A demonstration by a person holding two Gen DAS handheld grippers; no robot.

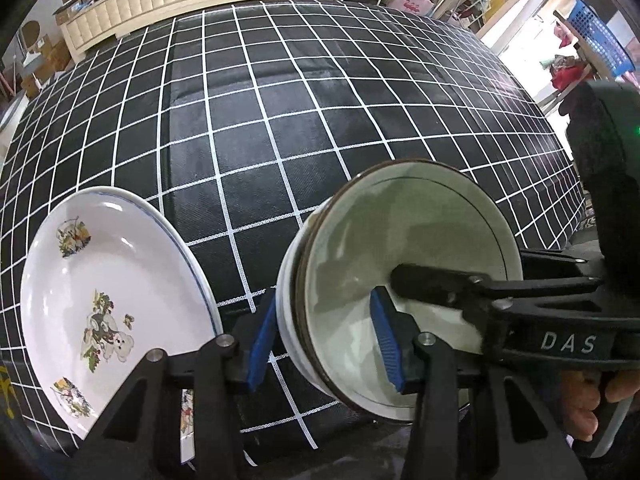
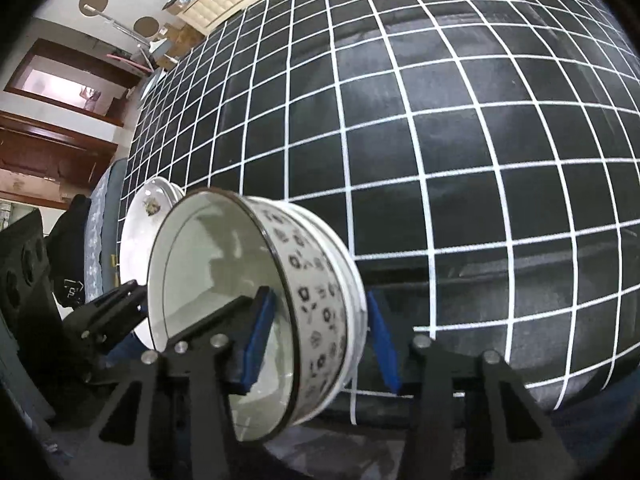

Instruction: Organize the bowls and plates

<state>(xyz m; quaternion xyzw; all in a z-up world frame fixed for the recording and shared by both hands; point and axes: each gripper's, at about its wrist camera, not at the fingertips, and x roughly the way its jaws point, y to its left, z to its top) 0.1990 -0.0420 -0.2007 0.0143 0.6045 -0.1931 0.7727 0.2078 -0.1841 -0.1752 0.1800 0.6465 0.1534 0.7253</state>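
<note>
Bowls (image 1: 400,292) are sitting nested beside the plates (image 1: 112,312) on the checked bed (image 1: 248,128); my left tongs (image 1: 326,354) and right tongs (image 2: 320,344) are both straddling the rim, pressing unclear; placing remains.

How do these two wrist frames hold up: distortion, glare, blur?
Left wrist view: strong fisheye bends the black white-gridded cloth; the bright opening at the upper right is blown out; the other gripper's black finger is motion-smeared. Right wrist view: same bending, dark vignette corners, soft shadows inside the white flower-patterned bowl; the pattern stays sharp.
</note>
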